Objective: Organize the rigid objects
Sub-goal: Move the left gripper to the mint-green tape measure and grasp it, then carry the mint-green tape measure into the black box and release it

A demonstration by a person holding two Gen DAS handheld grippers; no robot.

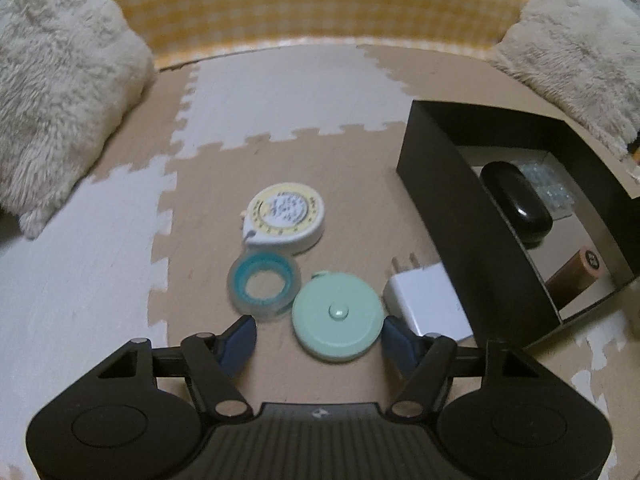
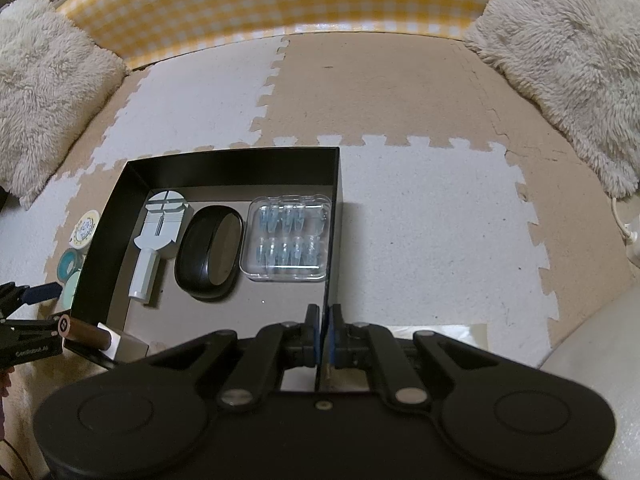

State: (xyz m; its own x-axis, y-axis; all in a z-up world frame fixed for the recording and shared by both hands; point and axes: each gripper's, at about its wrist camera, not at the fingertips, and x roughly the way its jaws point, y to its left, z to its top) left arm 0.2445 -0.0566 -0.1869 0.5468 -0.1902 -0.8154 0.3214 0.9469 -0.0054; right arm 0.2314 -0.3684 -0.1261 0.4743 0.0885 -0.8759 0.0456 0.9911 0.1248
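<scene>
Left gripper (image 1: pixel 318 334) fingers apart around the mint tape measure (image 1: pixel 337 316); right gripper (image 2: pixel 324 334) fingers clamped on the black box (image 2: pixel 334 216) wall

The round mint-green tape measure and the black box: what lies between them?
A white plug adapter lies between the mint-green tape measure and the black box, seen in the left wrist view.

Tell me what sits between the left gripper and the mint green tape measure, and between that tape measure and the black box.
Nothing sits between the left gripper and the mint green tape measure; its open jaws already flank the disc. Toward the black box, the white charger plug lies directly in the path, beside the tape measure, and the box's near wall must be cleared.
</scene>
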